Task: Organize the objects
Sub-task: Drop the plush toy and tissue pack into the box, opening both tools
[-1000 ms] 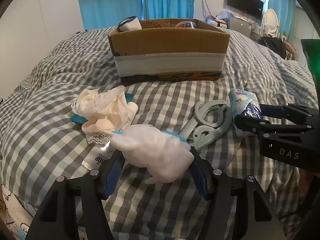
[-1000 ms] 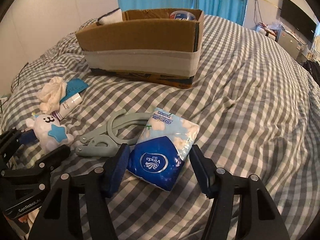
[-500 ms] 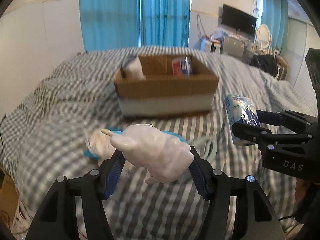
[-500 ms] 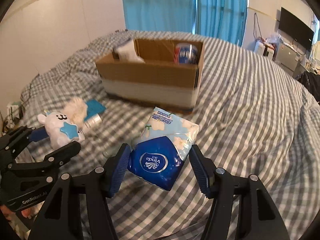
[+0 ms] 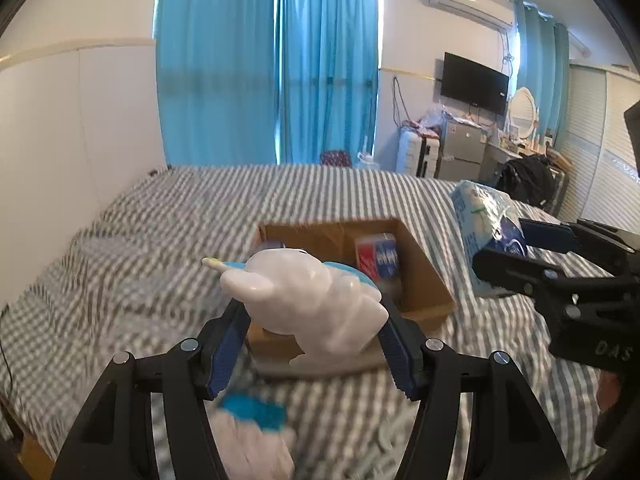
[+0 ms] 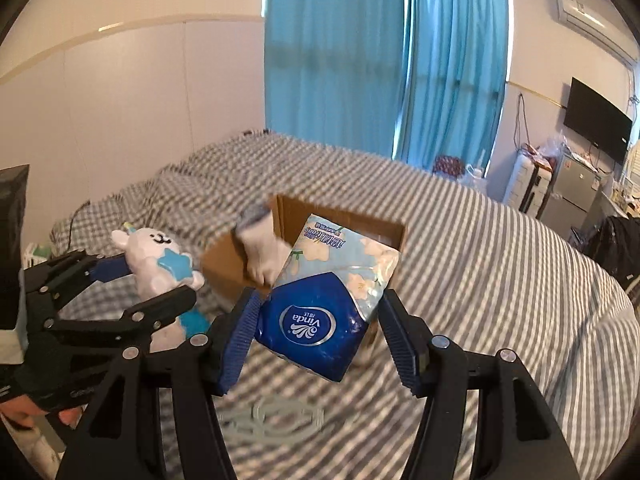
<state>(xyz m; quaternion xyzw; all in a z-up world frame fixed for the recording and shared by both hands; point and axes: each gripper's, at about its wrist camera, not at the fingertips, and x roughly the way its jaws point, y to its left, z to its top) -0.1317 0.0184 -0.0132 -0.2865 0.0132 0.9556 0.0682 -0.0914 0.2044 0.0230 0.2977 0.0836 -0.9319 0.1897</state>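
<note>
A: What is the biggest thing in front of you?

B: The bed [image 5: 140, 248], with its grey checked cover. On the middle of it stands the cardboard box [image 5: 420, 276], open at the top. Inside you can see a red and blue packet [image 5: 378, 258] against the far wall, and in the right wrist view a white and grey rolled cloth [image 6: 260, 248] leans at the box's left side.

A: And what do you hold?

B: Your right gripper [image 6: 320, 340] pinches the tissue pack [image 6: 332, 300], blue and pale with the word Vinda; the blue pads [image 6: 240, 336] press its two sides. You hold it in the air, in front of the box's near edge. Your left gripper [image 5: 314, 340] is closed on the white toy [image 5: 308, 304], a small animal figure with a blue star on its front. It is also lifted, in front of the box's near left corner.

A: What lies below on the cover?

B: A grey-green plastic hanger [image 6: 276, 416], blurred, near the bed's front edge under the tissue pack. Also a white cloth [image 5: 248, 448] with something blue [image 5: 256, 412] on it; I cannot tell what.
</note>
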